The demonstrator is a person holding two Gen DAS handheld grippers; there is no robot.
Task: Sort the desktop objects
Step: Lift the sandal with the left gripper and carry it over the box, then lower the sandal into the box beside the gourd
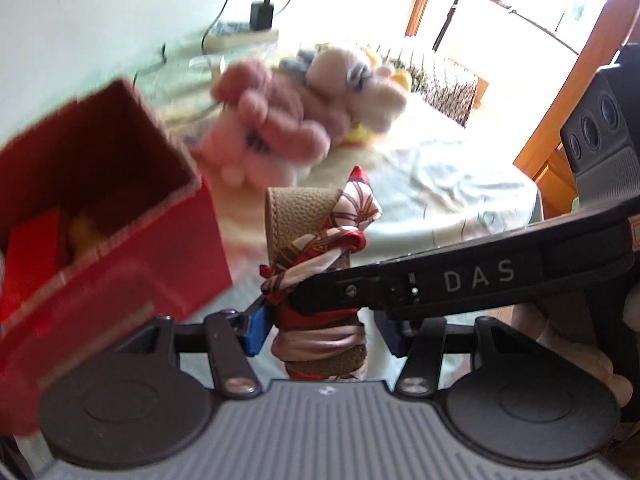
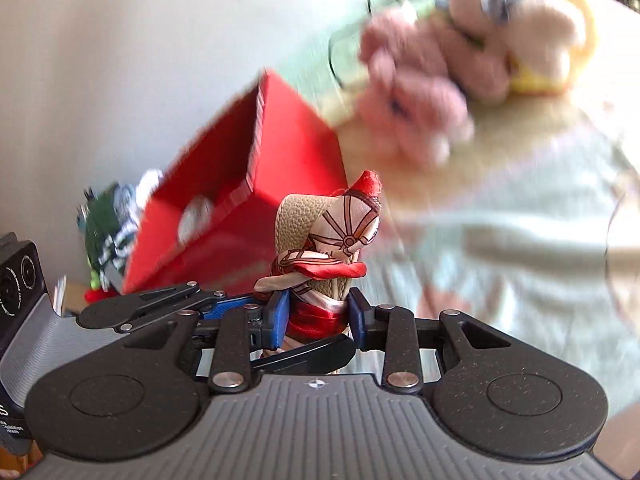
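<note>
Both the left gripper (image 1: 320,330) and right gripper (image 2: 318,320) clamp the scarf-wrapped leather strap (image 1: 308,248), light, soft and slippery, best gripped at its wrapped base.

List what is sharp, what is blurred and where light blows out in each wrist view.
Left wrist view: the scarf-wrapped strap and left gripper are sharp; the red box and plush toys are motion-smeared; the window is blown out white. Right wrist view: strap and right gripper crisp; box, toys and tablecloth streaked, edges bowed by fisheye.
</note>
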